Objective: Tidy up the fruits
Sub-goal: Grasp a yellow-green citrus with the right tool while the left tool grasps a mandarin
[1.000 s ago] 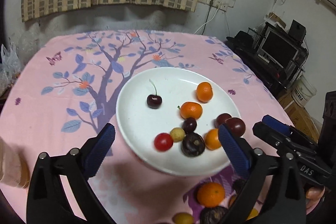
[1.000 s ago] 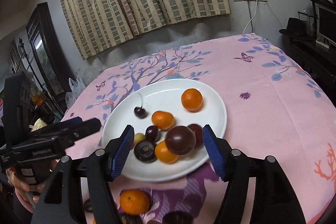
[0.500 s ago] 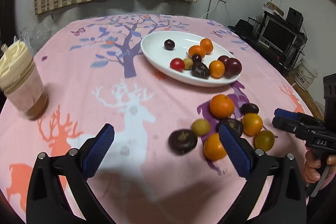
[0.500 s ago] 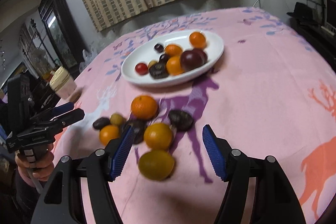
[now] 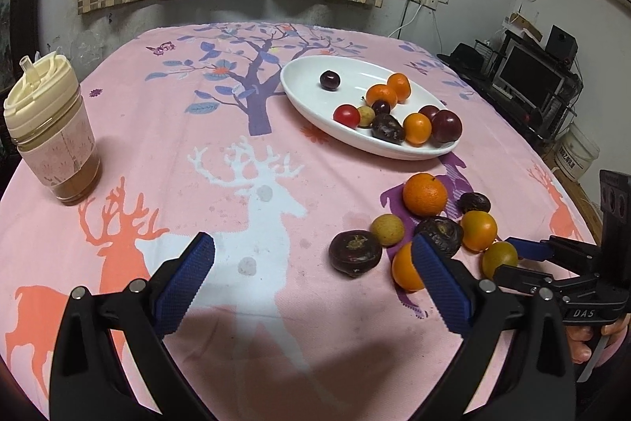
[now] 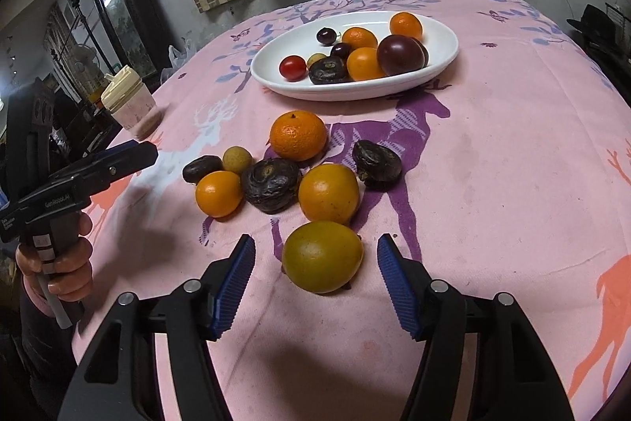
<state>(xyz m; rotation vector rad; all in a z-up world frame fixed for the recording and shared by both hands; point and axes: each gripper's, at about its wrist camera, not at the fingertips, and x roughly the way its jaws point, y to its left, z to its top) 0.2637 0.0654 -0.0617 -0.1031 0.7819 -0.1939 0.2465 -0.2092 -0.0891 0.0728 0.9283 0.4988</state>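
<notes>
A white oval plate holds several fruits: oranges, dark plums, a cherry, a red tomato. Loose fruits lie on the pink cloth in front of it: a tangerine, dark water chestnuts, small oranges, and a yellow-green citrus. My right gripper is open, its blue pads on either side of the yellow-green citrus without touching it. My left gripper is open and empty above bare cloth, left of the loose fruits.
A lidded drink jar stands at the table's left edge. The table's right edge drops toward a TV stand and a white bucket. A curtained wall is behind the table.
Both grippers have pulled back from the plate toward the near side of the table and come lower. The right gripper now frames the yellow-green citrus. Both stay open.
</notes>
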